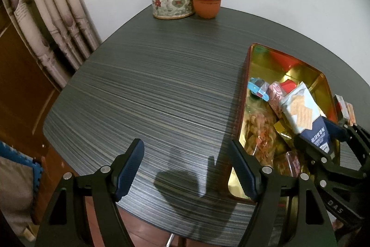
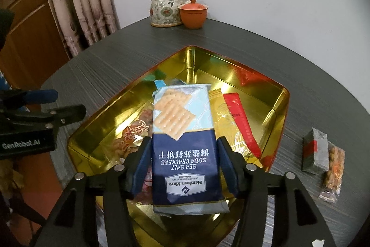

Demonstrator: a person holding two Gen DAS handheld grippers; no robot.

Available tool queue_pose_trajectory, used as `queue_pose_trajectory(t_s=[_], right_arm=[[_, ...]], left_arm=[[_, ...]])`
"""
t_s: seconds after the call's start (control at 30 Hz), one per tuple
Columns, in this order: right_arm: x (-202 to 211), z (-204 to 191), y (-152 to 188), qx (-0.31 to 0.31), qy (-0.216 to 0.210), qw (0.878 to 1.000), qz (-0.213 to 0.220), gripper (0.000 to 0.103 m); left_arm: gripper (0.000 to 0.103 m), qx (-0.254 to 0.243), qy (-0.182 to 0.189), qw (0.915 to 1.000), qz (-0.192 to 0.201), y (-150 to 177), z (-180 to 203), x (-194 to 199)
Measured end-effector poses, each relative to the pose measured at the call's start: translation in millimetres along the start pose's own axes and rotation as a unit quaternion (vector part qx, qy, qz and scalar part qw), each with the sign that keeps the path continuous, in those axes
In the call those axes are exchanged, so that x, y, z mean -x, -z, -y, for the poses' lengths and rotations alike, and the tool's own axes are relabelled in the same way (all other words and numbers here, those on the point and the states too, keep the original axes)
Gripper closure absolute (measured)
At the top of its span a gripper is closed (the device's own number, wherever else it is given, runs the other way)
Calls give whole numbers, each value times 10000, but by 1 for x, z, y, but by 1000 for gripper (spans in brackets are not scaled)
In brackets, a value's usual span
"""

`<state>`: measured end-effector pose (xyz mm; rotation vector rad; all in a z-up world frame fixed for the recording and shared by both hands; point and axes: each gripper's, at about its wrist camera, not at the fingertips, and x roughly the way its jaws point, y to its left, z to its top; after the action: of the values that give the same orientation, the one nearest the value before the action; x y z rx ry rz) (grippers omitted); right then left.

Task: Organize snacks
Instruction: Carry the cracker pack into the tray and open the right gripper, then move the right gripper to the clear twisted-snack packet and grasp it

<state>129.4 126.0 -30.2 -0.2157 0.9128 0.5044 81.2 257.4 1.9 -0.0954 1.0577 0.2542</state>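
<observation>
Dark striped round wooden table [image 2: 323, 89] is seen bearing a shiny gold rectangular metal tin [image 2: 279, 94] with wrapped snacks inside. A blue-and-navy soda cracker packet [image 2: 185, 136] lies in the tin between the right gripper [image 2: 183, 168] pads; whether these press it cannot be told. Left gripper [image 1: 187, 168] is held half open, empty, over bare tabletop

One tin [image 2: 281, 94], one cracker pack [image 2: 185, 131], one teapot [image 2: 165, 9], one lidded cup [image 2: 193, 14], two snack packets [image 2: 315, 149] [image 2: 333, 168] outside the tin, two grippers [image 1: 187, 170] [image 2: 183, 166].
</observation>
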Motion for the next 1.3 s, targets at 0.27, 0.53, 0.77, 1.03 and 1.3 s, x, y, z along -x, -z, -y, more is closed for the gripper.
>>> queue_pose_trajectory(t_s=[0.27,0.53,0.77,1.03,1.3], right_arm=[[19,5,-3,-131,-112,9996,231,40],[41,25,-5,-363,-25,9982,484,39],[54,71,9,-777,352,9949,533,39],[66,147,35,-1386,1102,9829,510,39],[50,196,56,-1688,1470,9745,173,40]], left_arm=[[27,-24,3,10000,6,0,1,0],[27,-33,-3,10000,4,-1,1,-1],[27,-39,-9,10000,7,0,0,-1],[27,-84,-51,9999,27,0,1,0],[27,-175,-117,9997,153,1,4,2]])
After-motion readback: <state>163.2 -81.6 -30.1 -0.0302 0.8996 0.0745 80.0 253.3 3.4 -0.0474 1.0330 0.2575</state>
